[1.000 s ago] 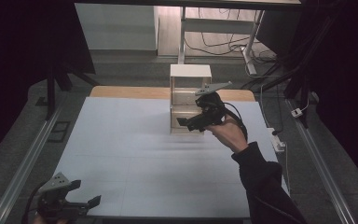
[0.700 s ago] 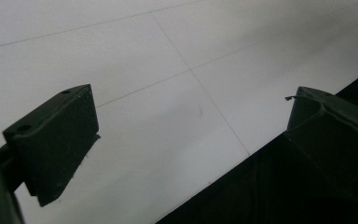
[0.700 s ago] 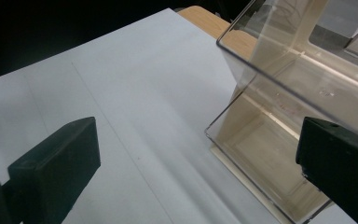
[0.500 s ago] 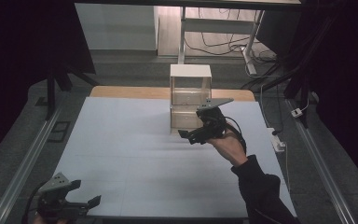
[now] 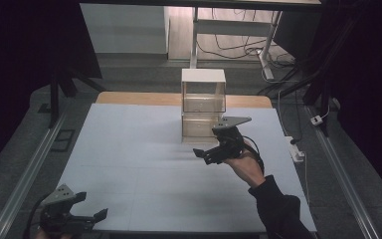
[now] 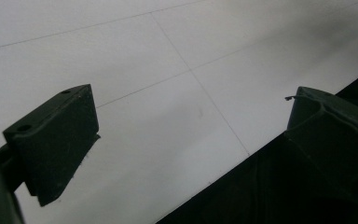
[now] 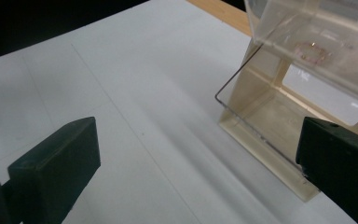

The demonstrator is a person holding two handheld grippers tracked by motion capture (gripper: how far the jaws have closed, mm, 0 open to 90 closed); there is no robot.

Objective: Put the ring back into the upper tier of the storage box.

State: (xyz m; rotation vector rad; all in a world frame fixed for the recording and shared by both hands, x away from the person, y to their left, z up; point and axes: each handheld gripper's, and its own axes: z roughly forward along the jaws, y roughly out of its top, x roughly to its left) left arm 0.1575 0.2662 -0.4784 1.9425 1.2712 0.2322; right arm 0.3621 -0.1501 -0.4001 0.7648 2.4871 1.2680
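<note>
A small two-level clear plastic cabinet [image 5: 203, 106] with a white top stands at the back middle of the white mat [image 5: 129, 149]. In the right gripper view the cabinet [image 7: 279, 98] rises at the upper right, and a thin pinkish ring [image 7: 312, 50] lies in its upper compartment. My right gripper [image 5: 204, 155] hovers just in front of the cabinet's base, apart from it, open and empty. From its own camera the right gripper [image 7: 198, 163] has its jaws wide apart over bare mat. My left gripper [image 5: 92, 205] rests at the near left corner, open; its own view [image 6: 191, 135] has nothing between the jaws.
A wooden strip [image 5: 129, 97] edges the mat at the back. Metal rails [image 5: 35, 159] run along both sides of the table. A power strip and cables [image 5: 296, 147] lie off the mat's right edge. The mat's near edge [image 6: 223, 172] drops into darkness by the left gripper.
My right gripper has drawn back from the cabinet's front toward the person and sunk lower. The left gripper has stayed put.
</note>
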